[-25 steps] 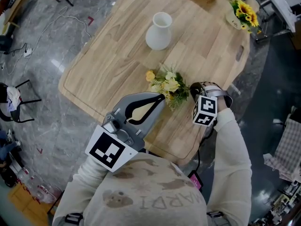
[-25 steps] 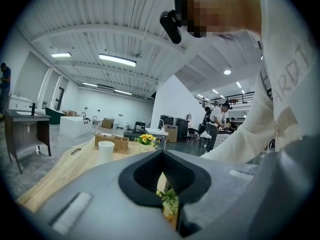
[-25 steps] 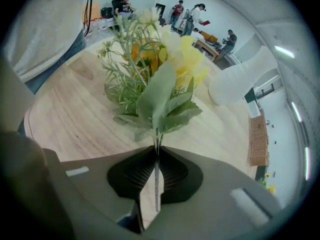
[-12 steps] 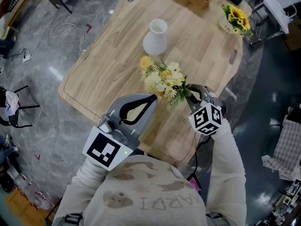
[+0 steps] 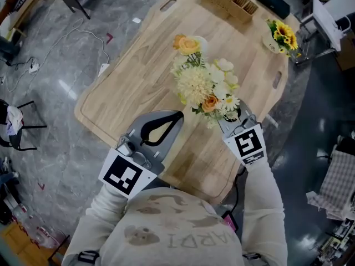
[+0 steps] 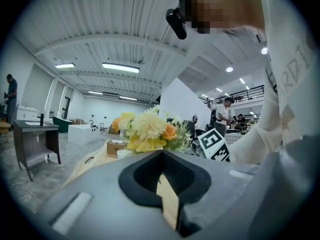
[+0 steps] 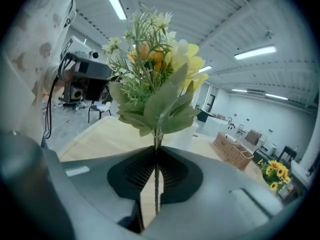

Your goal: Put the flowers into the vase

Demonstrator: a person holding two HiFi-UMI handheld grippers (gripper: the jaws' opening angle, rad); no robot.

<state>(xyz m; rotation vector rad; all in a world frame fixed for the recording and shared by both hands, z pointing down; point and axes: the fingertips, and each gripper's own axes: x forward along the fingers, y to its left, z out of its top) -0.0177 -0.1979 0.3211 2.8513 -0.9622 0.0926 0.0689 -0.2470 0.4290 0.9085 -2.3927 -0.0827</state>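
Matt pale wood table point(image 5: 138, 65), woven wicker basket point(image 5: 228, 1), glossy grey marbled stone floor point(image 5: 55, 54)

Yellow, white and orange flowers point(image 5: 205, 87) held upright, stem clamped low.

Flowers point(image 5: 205, 87) higher and upright now

Head view steeply down on table point(image 5: 138, 65); gripper views close, sharing flowers point(image 5: 205, 87)
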